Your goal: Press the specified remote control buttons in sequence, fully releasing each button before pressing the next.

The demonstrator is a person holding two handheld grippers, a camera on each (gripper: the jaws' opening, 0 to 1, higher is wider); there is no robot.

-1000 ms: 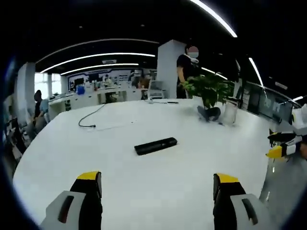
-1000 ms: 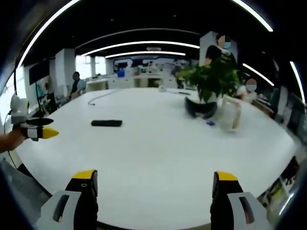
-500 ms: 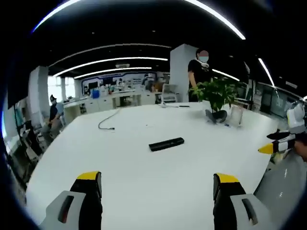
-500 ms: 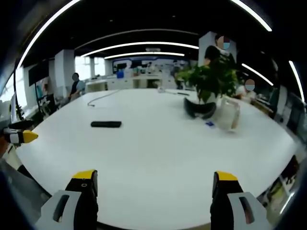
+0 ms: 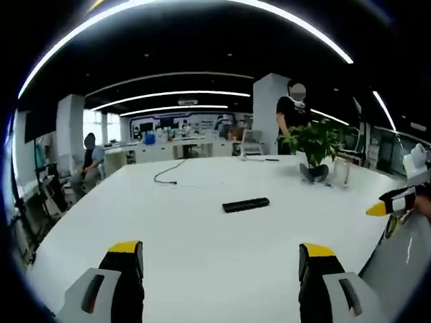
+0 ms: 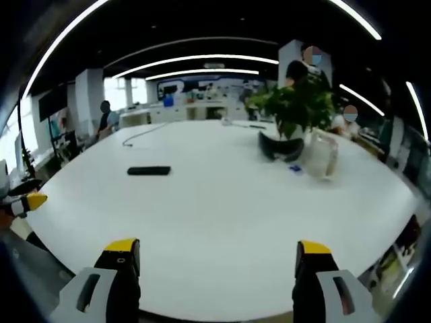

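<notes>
- White table (image 6: 222, 222) bare around remote control (image 6: 149, 171); open approach from near edge.
- Potted plant (image 6: 291, 121), clear container (image 6: 321, 155) far right; cable (image 5: 168, 173) beyond the remote.

A broad white desk (image 5: 202, 242) spans an open-plan office under a dark ceiling crossed by long curved white light strips (image 5: 168, 94). A leafy green potted plant (image 6: 293, 111) stands on its far side before a white square pillar (image 5: 266, 111), with bright rows of workstations (image 6: 195, 108) beyond.
</notes>
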